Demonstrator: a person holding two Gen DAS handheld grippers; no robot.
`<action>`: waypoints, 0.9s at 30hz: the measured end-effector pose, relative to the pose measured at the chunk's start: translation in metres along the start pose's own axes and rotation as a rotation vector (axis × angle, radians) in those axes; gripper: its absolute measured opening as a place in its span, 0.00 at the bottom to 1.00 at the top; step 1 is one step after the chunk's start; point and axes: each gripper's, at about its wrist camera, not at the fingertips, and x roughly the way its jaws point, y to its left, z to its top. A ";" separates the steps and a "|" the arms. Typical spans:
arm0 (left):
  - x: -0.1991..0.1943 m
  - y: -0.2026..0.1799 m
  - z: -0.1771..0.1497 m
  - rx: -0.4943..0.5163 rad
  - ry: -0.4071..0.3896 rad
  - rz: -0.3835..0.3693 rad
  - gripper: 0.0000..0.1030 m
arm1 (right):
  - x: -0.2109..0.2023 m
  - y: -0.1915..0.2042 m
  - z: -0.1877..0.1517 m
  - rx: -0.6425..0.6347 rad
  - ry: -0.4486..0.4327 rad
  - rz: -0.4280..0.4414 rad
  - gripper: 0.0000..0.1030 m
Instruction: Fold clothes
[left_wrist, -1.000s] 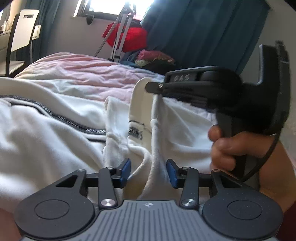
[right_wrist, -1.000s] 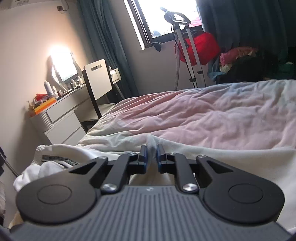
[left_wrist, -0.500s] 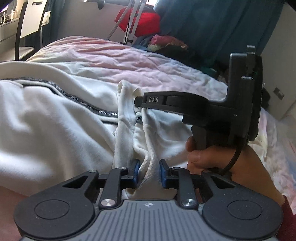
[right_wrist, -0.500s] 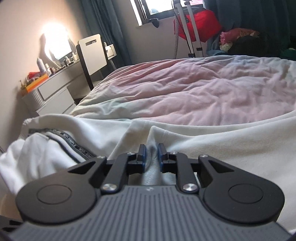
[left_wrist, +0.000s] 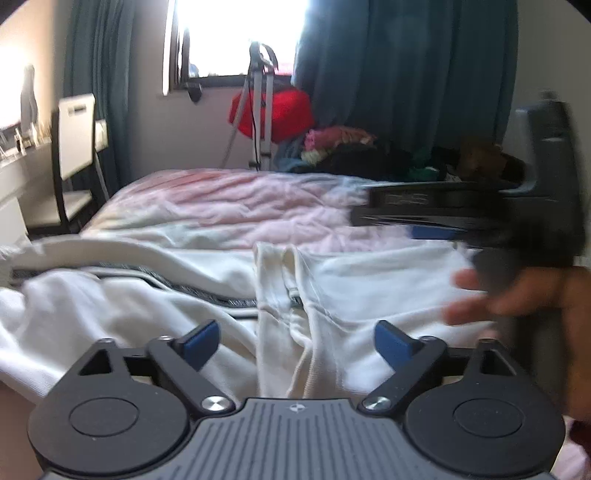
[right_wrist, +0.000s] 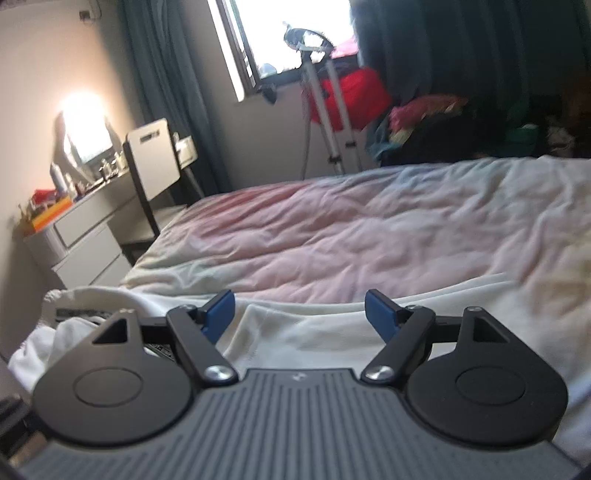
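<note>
A white garment with a dark lettered band (left_wrist: 177, 284) lies spread on the bed. Its bunched fold (left_wrist: 284, 295) lies just ahead of my left gripper (left_wrist: 295, 338), which is open and empty above the cloth. My right gripper (right_wrist: 299, 314) is open and empty over the same white garment (right_wrist: 295, 332). In the left wrist view the right gripper body (left_wrist: 461, 214) and the hand holding it appear blurred at the right, above the garment.
The bed has a pink and white duvet (right_wrist: 369, 236). A white chair (right_wrist: 155, 162) and a grey drawer desk (right_wrist: 85, 236) stand left of the bed. A tripod (left_wrist: 258, 110), a red bag (left_wrist: 280, 110) and a clothes pile (left_wrist: 369, 151) are beyond the far edge.
Both grippers have opened and let go of the white garment. Both have lifted and pulled back from the cloth, which now lies flat on the bed.
</note>
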 end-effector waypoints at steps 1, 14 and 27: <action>-0.006 0.000 0.000 0.004 -0.015 0.006 0.97 | -0.012 -0.001 -0.002 -0.006 -0.009 -0.009 0.77; -0.072 0.015 0.002 -0.028 -0.105 0.082 1.00 | -0.151 -0.013 -0.056 0.007 -0.095 -0.088 0.77; -0.062 0.058 -0.013 -0.253 0.017 0.139 1.00 | -0.154 -0.015 -0.077 -0.005 -0.101 -0.120 0.77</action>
